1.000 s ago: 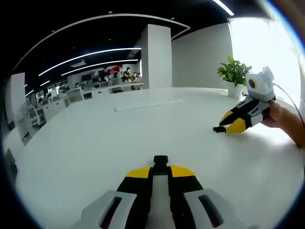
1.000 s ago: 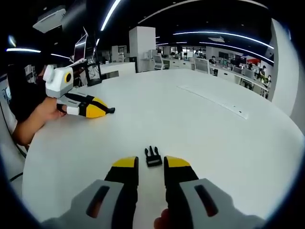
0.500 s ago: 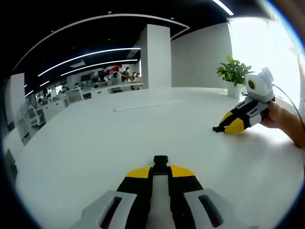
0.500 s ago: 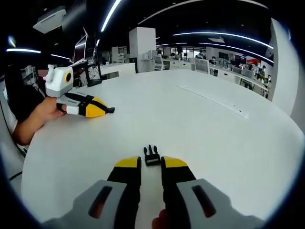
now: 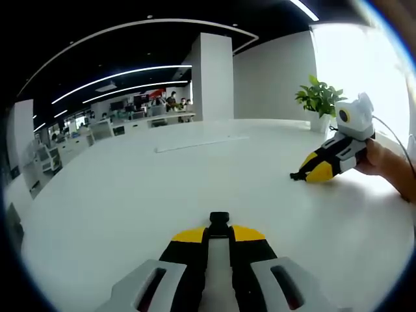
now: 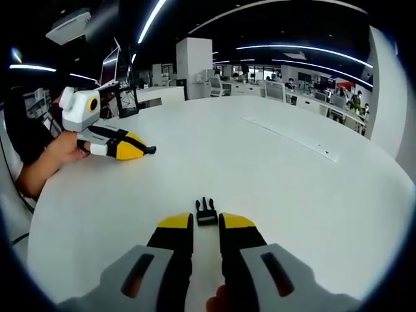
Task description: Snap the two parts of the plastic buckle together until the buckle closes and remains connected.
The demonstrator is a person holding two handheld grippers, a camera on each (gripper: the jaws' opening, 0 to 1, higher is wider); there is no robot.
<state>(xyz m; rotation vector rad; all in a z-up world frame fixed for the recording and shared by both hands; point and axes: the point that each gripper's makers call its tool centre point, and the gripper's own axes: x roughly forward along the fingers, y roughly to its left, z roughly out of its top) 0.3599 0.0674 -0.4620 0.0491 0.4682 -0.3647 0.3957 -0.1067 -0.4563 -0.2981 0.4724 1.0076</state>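
Down at the bottom centre of the left gripper view: left gripper (image 5: 219,229), yellow-tipped jaws pinched nearly together on a small black buckle piece (image 5: 219,221) that pokes out just past the tips. Looks clamped on it, resting low over the white worktop (image 5: 130,195). Over at the right of that same view, right gripper (image 5: 311,173) lying low on the worktop, held by a hand (image 5: 383,162) at the frame's right edge. Potted plant (image 5: 318,99) behind it, upper right, near a bright window area. White pillar (image 5: 213,75) up at top centre, rows of office desks off in the upper left distance.

Bottom centre of the right gripper view: right gripper (image 6: 207,224) with jaws a little apart, a narrow gap between the yellow tips, nothing held. Pronged buckle piece (image 6: 206,212), black, flat on the worktop (image 6: 292,195) just past the tips and roughly lined up with the gap, prongs pointing away toward the upper part of the frame. Hard to tell if the tips touch it; looks just clear. Left gripper (image 6: 140,151) at the left of this view, tips low on the worktop, well apart from the pronged piece, held by a hand (image 6: 62,148) with a forearm running down to the left edge. Thin seam strip (image 6: 289,138) in the worktop at centre right.
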